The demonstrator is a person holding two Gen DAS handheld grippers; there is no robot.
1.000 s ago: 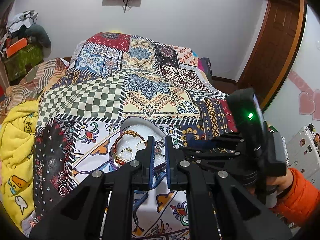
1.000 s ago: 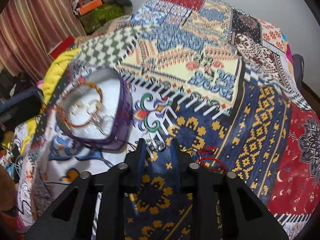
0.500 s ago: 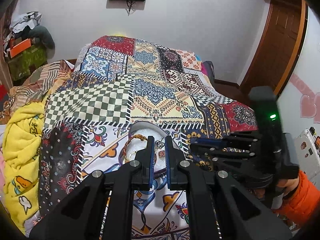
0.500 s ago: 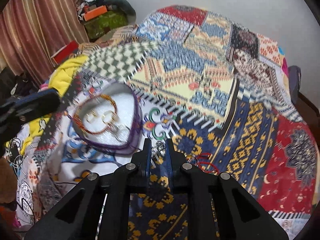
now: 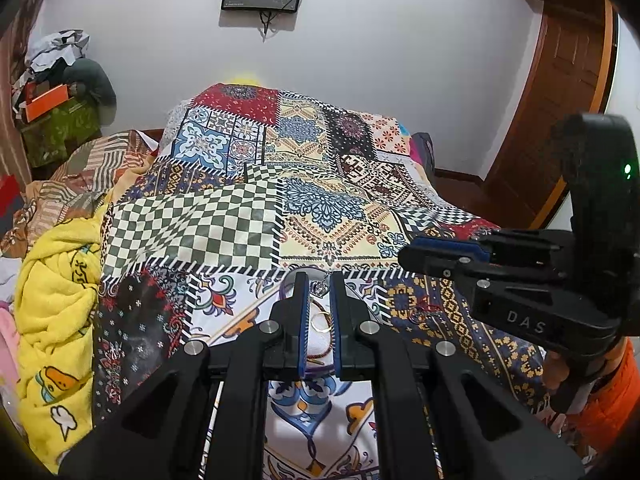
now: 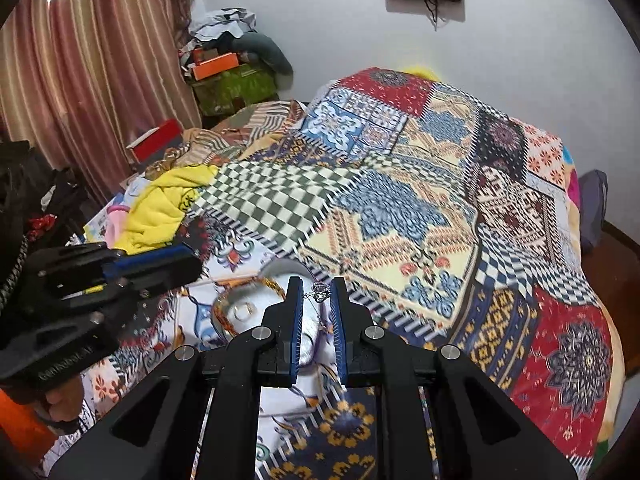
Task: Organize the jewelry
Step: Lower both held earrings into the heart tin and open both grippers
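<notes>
A heart-shaped purple jewelry box [image 6: 282,265] with a silvery lining lies on the patchwork quilt. It holds a gold ring [image 5: 318,322] and a beaded bracelet [image 6: 218,316]. My right gripper [image 6: 316,282] hangs above the box's right rim, shut on a small silver pendant [image 6: 320,293] with a thin chain. My left gripper [image 5: 319,278] is over the box and hides most of it. It is shut on a small silver crown-shaped pendant [image 5: 320,288] sitting between its tips. Each gripper shows in the other's view: the right gripper [image 5: 404,255], the left gripper [image 6: 194,266]. A red cord bracelet [image 5: 426,312] lies on the quilt right of the box.
A yellow blanket [image 5: 56,280] is bunched along the bed's left side. Boxes and clothes pile up in the far left corner [image 6: 224,68] beside a striped curtain [image 6: 80,80]. A wooden door [image 5: 560,100] stands at the right. An orange sleeve [image 5: 608,392] shows behind the right gripper.
The right gripper narrowed around the silver piece lying on the quilt beside the box and lifted it. Both grippers rose and tilted up, so the box now sits under their fingers.
</notes>
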